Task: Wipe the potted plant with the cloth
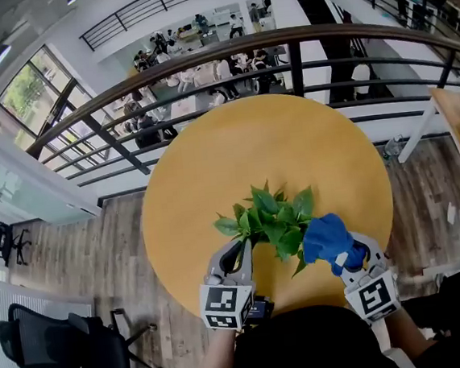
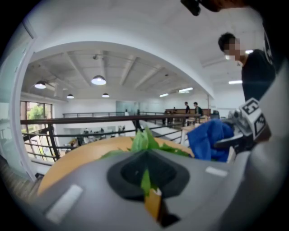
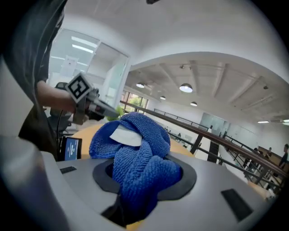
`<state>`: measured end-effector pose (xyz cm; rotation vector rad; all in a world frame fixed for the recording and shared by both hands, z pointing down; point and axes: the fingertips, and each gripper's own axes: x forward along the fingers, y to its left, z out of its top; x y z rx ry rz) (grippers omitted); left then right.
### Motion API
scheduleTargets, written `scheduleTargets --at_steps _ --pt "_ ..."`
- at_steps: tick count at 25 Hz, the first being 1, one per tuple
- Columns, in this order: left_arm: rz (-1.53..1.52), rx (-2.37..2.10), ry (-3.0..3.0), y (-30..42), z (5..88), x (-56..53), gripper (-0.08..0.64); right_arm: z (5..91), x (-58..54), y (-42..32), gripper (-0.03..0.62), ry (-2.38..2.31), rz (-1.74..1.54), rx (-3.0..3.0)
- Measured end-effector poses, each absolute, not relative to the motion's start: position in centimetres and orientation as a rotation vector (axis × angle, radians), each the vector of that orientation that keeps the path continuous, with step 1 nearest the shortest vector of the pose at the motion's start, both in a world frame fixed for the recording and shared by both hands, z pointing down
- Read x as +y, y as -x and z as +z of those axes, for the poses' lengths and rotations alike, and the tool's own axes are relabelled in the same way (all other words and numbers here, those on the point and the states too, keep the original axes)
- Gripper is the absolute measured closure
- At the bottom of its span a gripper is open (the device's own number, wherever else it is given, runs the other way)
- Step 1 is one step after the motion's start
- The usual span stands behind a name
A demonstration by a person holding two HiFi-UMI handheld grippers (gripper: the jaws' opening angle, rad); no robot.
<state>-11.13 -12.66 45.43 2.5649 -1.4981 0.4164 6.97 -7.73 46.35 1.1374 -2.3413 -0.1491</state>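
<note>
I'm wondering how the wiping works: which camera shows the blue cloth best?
The right gripper view: the blue cloth looms large, bunched in the shut right gripper, weave and white label plain. The head view shows it small, beside the plant; the left gripper view shows a fold at right.

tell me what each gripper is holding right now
left gripper: jaws closed on a green plant leaf
right gripper: jaws closed on a bunched blue microfibre cloth

Place: an open-plan office is seen from a mezzanine.
Evidence: railing [image 1: 296,33], office chair [image 1: 67,344] and staffed desks [image 1: 199,30] below are shown.
</note>
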Motion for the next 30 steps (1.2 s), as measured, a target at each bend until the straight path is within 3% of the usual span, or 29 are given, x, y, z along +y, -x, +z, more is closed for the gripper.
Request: scheduleTargets --at_steps 4,11,17,23,29,30 --pt "0.401 -1.469 -2.603 11.0 45.2 -12.4 0.557 50.0 -6.0 -8.7 0.431 -1.117 -0.068 -2.267" --pt "0.354 -1.473 -2.642 10.6 43.8 -11.9 0.548 48.1 -6.1 -10.7 0.431 -1.245 0.058 -2.329" --pt "0.299 -1.456 -2.672 10.6 42.3 -10.7 0.418 45.0 -7.0 -11.5 0.431 -1.355 0.095 -2.420" --pt "0.257 -1.522 -2.662 11.7 41.1 -8.3 0.344 42.6 -6.6 -12.1 0.431 -1.420 0.081 -2.445" --pt "0.227 -1.653 -2.650 13.3 39.3 -5.4 0.338 40.8 -5.6 -13.0 0.431 -1.438 0.074 -2.482" --pt "0.214 -1.691 -2.629 13.8 39.2 -4.8 0.391 40.8 -5.4 -13.1 0.431 -1.435 0.080 -2.491"
